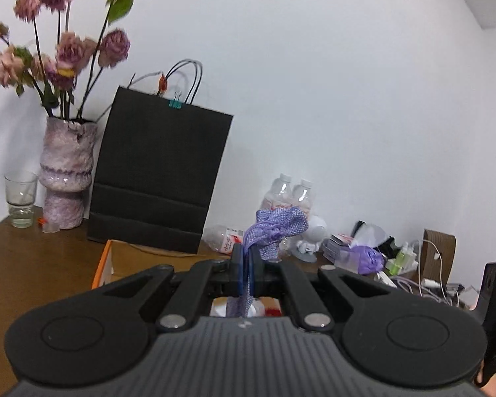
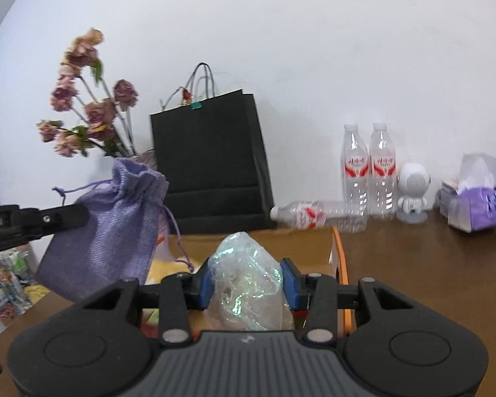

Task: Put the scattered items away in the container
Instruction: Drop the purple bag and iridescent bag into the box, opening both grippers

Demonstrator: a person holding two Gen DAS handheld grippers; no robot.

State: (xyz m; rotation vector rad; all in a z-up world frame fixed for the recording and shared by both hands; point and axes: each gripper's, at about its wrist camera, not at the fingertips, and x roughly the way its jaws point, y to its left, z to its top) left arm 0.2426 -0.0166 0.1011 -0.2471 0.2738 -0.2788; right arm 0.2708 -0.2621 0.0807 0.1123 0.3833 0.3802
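Note:
My left gripper [image 1: 247, 273] is shut on a purple drawstring cloth pouch [image 1: 274, 228] and holds it above the orange-edged cardboard box [image 1: 104, 264]. The pouch also shows in the right wrist view [image 2: 109, 228], with the left gripper [image 2: 79, 216] clamped on its side. My right gripper [image 2: 248, 286] is shut on a crumpled iridescent clear plastic bag [image 2: 248, 284], above the same box [image 2: 339, 251]. Yellow and red items lie inside the box, mostly hidden.
A black paper bag [image 2: 211, 165] stands behind the box. A vase of dried flowers [image 1: 66, 178] and a glass [image 1: 20, 198] are at the left. Water bottles [image 2: 368, 172], a white figurine [image 2: 412, 195], a tissue pack [image 2: 479, 205] and cables [image 1: 426, 281] are to the right.

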